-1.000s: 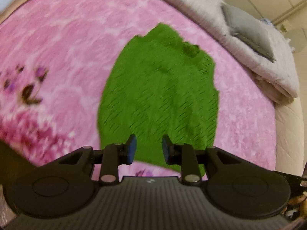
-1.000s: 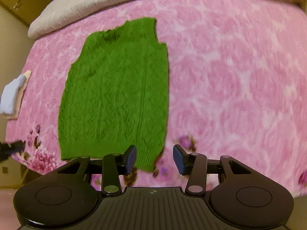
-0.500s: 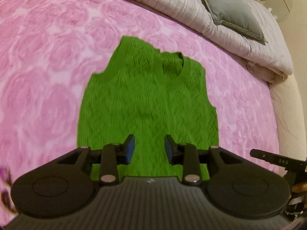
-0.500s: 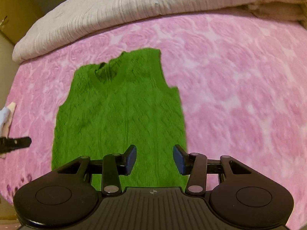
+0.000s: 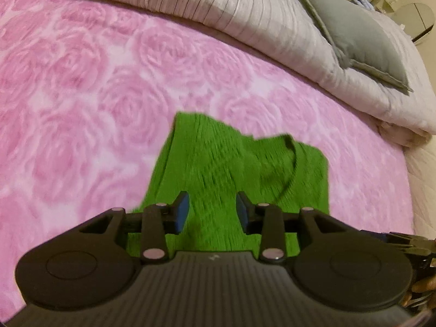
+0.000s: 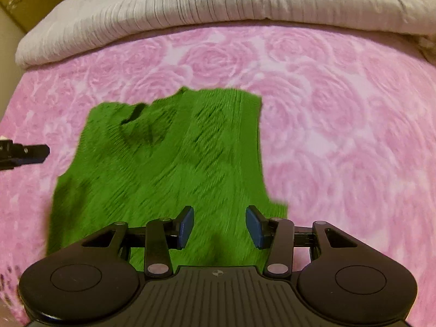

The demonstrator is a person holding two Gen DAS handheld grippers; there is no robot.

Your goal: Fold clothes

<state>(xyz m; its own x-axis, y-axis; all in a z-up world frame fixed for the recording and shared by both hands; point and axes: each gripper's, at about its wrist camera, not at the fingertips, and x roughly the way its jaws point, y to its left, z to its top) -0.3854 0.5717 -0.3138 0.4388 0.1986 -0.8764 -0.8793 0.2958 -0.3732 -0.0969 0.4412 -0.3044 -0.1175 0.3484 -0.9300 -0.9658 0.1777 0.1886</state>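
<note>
One green knitted vest (image 5: 218,169) lies flat on the pink blanket (image 5: 81,87) with big rose shapes on it. The vest has no sleeves, and its neck hole points to the far side of the bed, toward the pale covers. In the right wrist view the same vest (image 6: 169,163) fills the middle, with its neck hole up and to the left, and pink blanket (image 6: 340,136) shows all around it. There are two grippers. The left gripper (image 5: 212,212) is over the top part of the vest, and its two blue pads (image 5: 182,212) are spread apart with nothing between them but the green knit below. The right gripper (image 6: 219,226) is over the vest near its right edge, and its two blue pads (image 6: 186,226) are spread apart too, holding nothing. The pictures do not show if either one touches the cloth. The tip of the left gripper also pokes in at the left edge of the right wrist view, just beside the vest. At the far side of the bed lies one rolled-up pale grey duvet (image 5: 218,8) with thin lines on it. One grey pillow (image 5: 359,35) rests on top of the duvet. No box or basket shows in either view.
</note>
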